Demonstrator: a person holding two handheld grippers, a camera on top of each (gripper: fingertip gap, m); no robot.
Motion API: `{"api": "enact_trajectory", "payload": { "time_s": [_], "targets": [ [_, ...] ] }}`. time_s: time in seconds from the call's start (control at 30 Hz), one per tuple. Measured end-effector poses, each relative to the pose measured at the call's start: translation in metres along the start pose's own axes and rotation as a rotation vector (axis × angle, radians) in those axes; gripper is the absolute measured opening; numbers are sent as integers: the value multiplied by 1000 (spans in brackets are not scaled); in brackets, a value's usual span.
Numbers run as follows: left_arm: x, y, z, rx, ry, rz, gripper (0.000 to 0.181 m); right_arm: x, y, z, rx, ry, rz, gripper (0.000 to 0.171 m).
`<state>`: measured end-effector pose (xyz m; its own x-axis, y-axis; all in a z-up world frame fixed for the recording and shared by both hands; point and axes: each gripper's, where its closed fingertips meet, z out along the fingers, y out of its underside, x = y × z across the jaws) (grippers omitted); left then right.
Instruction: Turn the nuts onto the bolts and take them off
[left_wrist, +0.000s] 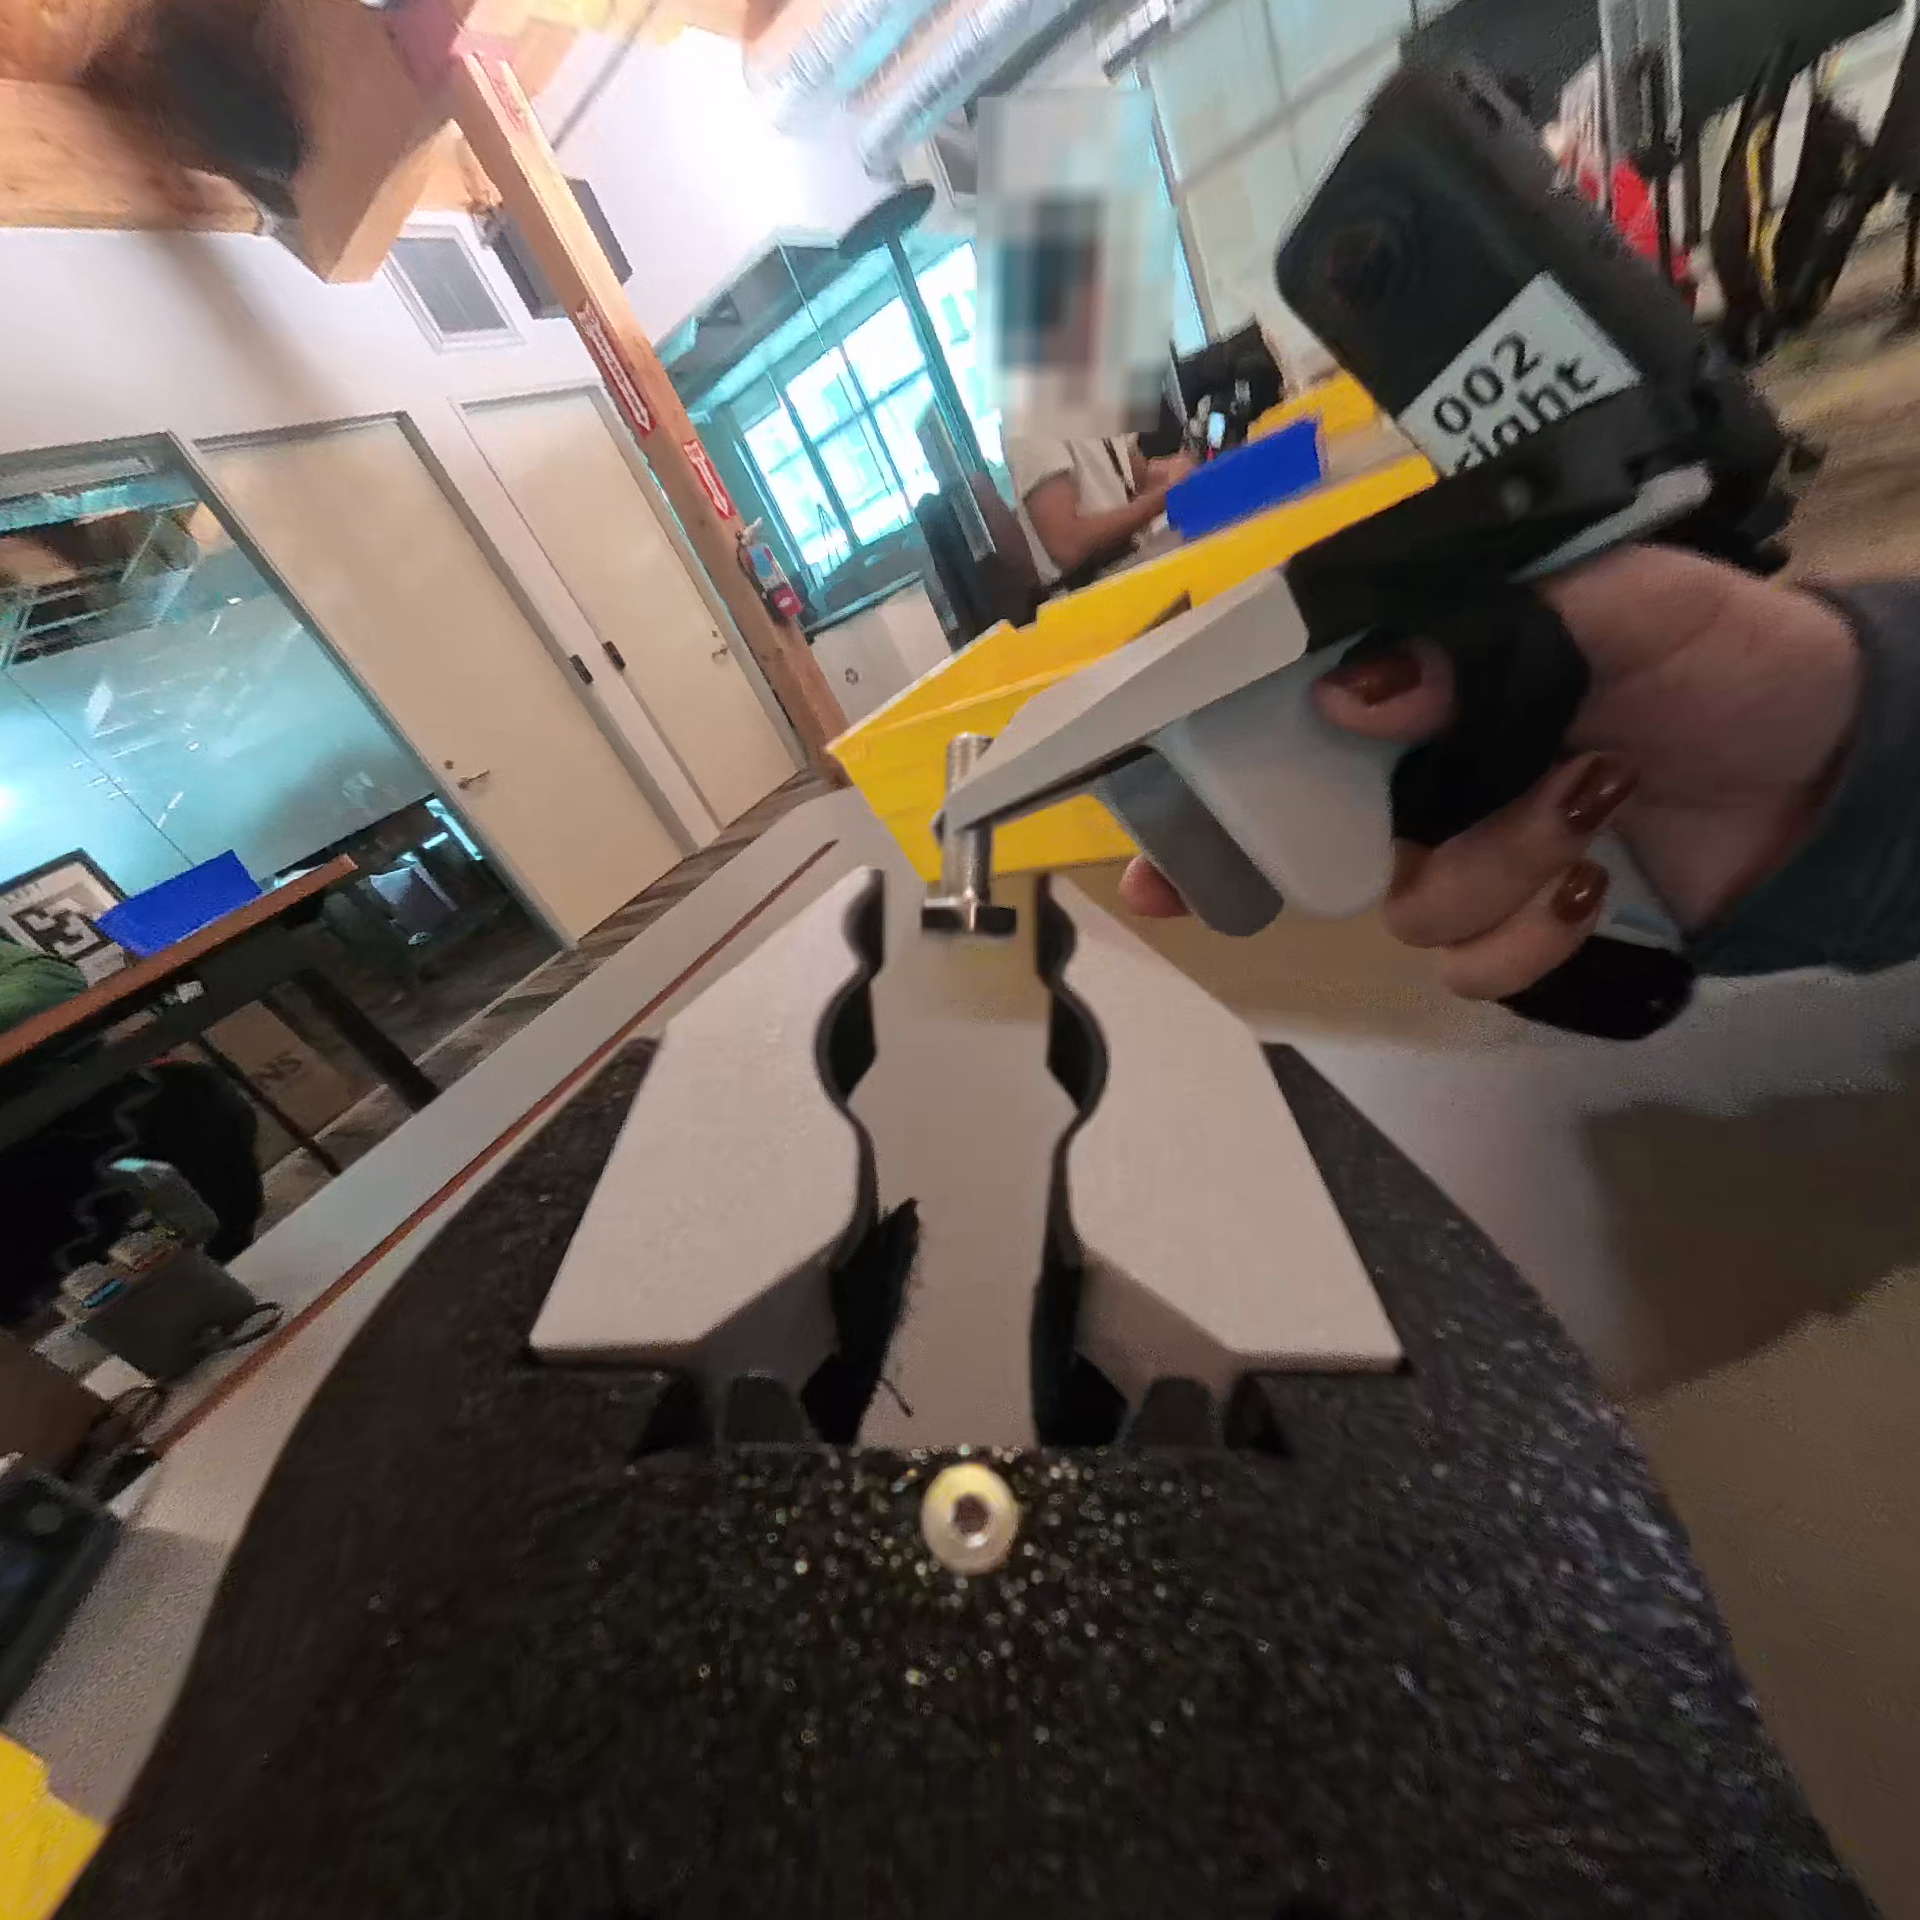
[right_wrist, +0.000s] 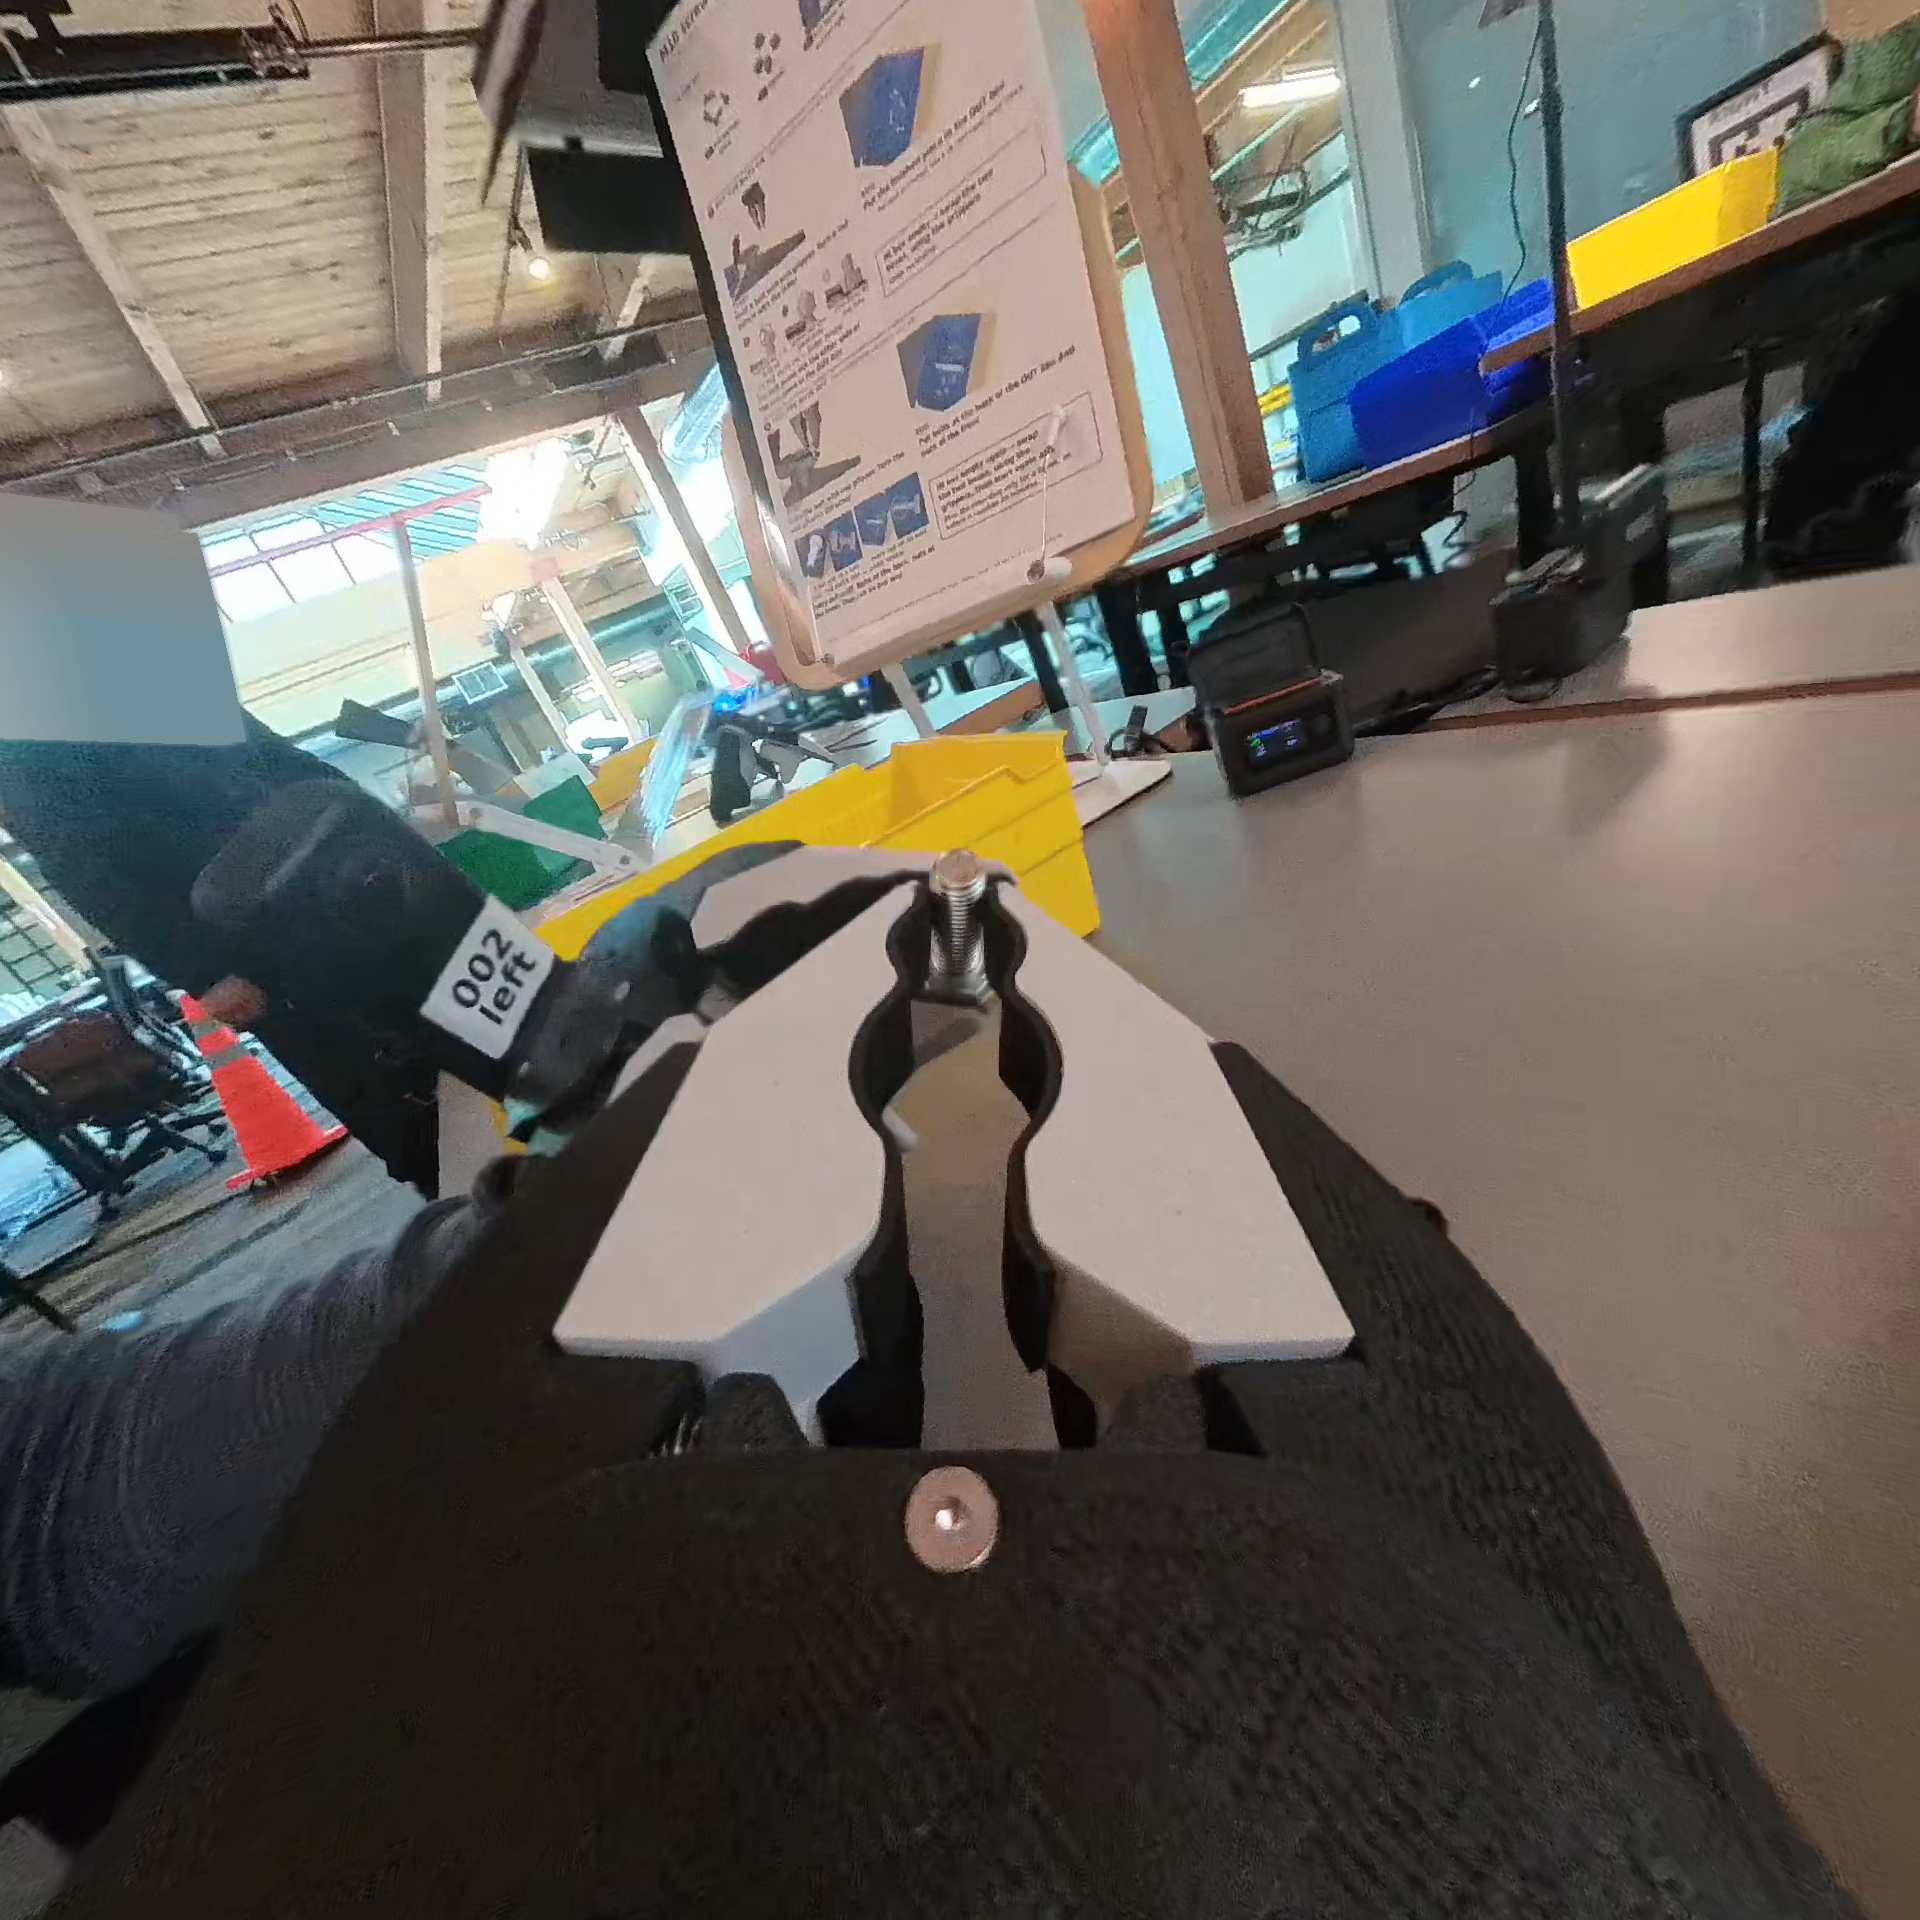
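Note:
A silver bolt (left_wrist: 968, 868) stands upright, head down, on the grey table (left_wrist: 1195, 997). My right gripper (right_wrist: 956, 894) is shut on its threaded shank (right_wrist: 954, 940). In the left wrist view it comes in from the right, its fingertips (left_wrist: 961, 816) pinching the shank above the head. My left gripper (left_wrist: 964, 883) is open, low over the table. The bolt's head (left_wrist: 968, 916) sits between its two tips without touching either. In the right wrist view the left gripper's body (right_wrist: 623, 987) shows at the left. I see no separate nut.
A yellow bin (left_wrist: 935, 748) stands just behind the bolt, also in the right wrist view (right_wrist: 966, 800). An instruction sheet on a stand (right_wrist: 914, 343) and a small black device with a screen (right_wrist: 1273, 727) stand farther back. The table's edge (left_wrist: 582, 1049) runs along the left. Only a small space, under 4 cm, lies between the two pairs of fingers.

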<state>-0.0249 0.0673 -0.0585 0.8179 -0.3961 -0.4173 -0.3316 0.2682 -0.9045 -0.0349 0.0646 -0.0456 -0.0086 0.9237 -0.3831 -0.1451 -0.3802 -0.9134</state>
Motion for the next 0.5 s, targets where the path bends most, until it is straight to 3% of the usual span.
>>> {"api": "enact_trajectory", "payload": {
  "time_s": [0.13,0.3,0.4,0.5],
  "targets": [
    [-12,0,-3,3,-57,-30,39,47,-66,-30,53,219,-196,8],
    [-17,9,-2,-46,-93,-11,32,168,-143,-103,-161,762,-409,8],
    [-14,13,-1,-75,-89,29,26,221,-141,-124,-307,843,-313,8],
    [-11,20,2,-117,-80,66,25,264,-109,-137,-600,869,-233,8]
  ]
}}
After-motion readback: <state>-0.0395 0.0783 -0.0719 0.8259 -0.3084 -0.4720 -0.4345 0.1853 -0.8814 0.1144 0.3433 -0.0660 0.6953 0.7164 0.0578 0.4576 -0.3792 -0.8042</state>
